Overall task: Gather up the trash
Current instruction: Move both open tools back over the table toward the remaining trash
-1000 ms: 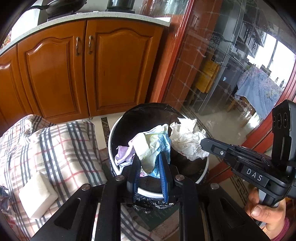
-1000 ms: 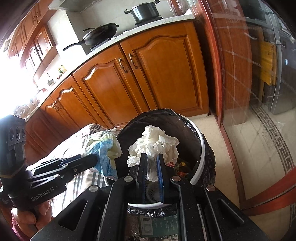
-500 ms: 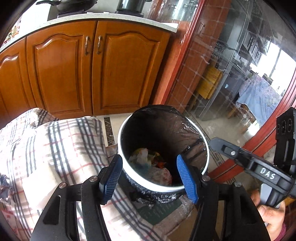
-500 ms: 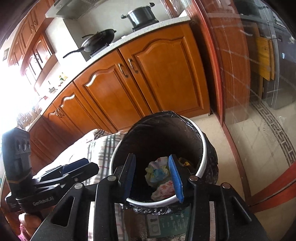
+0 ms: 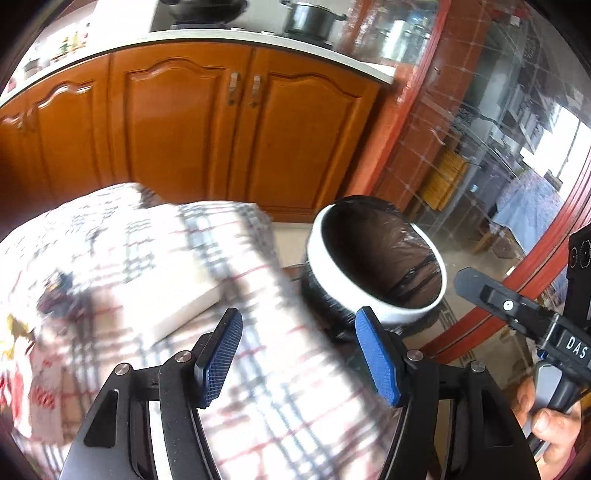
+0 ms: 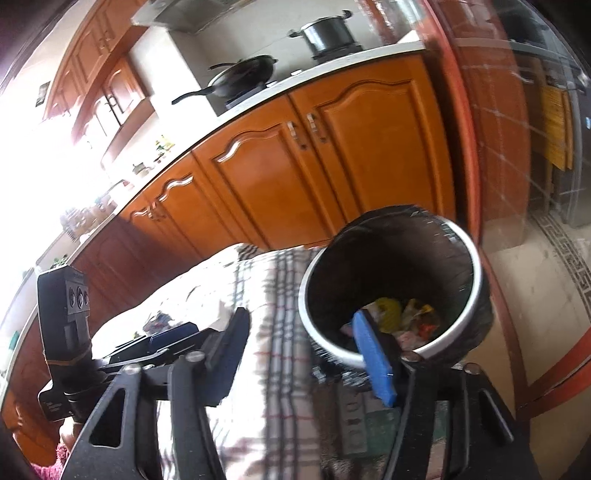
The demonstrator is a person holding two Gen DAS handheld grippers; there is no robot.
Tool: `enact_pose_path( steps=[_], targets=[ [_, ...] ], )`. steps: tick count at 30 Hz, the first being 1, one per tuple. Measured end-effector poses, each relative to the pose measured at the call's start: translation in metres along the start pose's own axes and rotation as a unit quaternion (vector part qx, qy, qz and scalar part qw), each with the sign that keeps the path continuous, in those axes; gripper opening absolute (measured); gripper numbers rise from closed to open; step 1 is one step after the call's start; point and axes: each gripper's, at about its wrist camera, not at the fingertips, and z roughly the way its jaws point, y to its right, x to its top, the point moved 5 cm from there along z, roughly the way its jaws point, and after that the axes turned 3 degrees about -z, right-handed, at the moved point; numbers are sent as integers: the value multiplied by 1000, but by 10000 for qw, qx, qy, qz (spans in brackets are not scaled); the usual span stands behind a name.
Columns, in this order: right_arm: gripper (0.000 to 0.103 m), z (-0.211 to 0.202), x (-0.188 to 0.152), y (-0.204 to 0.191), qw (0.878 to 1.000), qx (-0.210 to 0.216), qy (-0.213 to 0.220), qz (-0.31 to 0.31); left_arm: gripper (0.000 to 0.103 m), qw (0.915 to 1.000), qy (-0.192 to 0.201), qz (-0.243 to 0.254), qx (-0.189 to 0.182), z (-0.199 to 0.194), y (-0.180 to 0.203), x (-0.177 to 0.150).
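A round white bin with a black liner [image 5: 376, 299] stands on the floor beside the plaid-covered table [image 5: 258, 369]. In the right wrist view the bin [image 6: 458, 332] holds crumpled paper and colourful trash [image 6: 402, 317]. My left gripper [image 5: 299, 354] is open and empty over the table edge, left of the bin. My right gripper [image 6: 306, 354] is open and empty, its blue fingertip [image 6: 373, 362] in front of the bin's near rim. More trash [image 5: 22, 350] lies blurred at the table's left edge.
A white block [image 5: 173, 291] lies on the plaid cloth. Wooden kitchen cabinets [image 5: 177, 129] stand behind, with a pan [image 6: 240, 77] and a pot [image 6: 328, 33] on the counter. A glass door with a red frame [image 5: 461, 166] is to the right.
Both grippers opened and dropped their crumpled paper and wrappers into the bin. Both then swung left and back, away from the bin toward the table.
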Motion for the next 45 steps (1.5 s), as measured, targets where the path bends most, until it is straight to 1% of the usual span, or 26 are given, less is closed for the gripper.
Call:
enact_pose_path(
  steps=[5,9,15,18,24,28,30,32,36,38,41,43,45],
  targets=[
    [70,8,-15,-31,9995,254,-105,-159,64,9991,68,-349,212,-31,-37,-24],
    [71,18,-27,-55,9984,433,-255,-277,64,9977,136,-552,371,-53,-59,-37],
    [71,32,-46,-79,9966,618,-442,-331,64,9953,183,-802,516,-82,-77,-54],
    [71,38,-53,-89,9953,690,-556,-386,64,9944,221,-868,564,-96,-85,-59],
    [71,51,-60,-101,9935,764,-728,-425,64,9930,275,-882,730,-113,-102,-58],
    [71,60,-58,-108,9926,787,-797,-480,64,9919,268,-918,837,-115,-115,-50],
    [72,68,-55,-112,9913,765,-866,-625,64,9913,281,-928,889,-116,-120,-45],
    [75,75,-53,-115,9899,745,-933,-760,64,9910,275,-929,928,-114,-125,-39],
    [75,94,-43,-122,9846,809,-1071,-1117,64,9906,180,-888,1024,-106,-135,-26],
    [75,104,-37,-126,9790,859,-1124,-1466,64,9904,114,-883,1053,-100,-140,-19],
    [75,123,-32,-130,9671,811,-1350,-1999,64,9900,10,-913,1079,-88,-148,-9],
    [75,136,-27,-129,9632,910,-1491,-2044,64,9898,-15,-917,1092,-80,-151,-3],
    [75,150,-20,-123,9654,928,-1578,-1856,64,9892,-44,-919,1143,-71,-155,4]
  ],
)
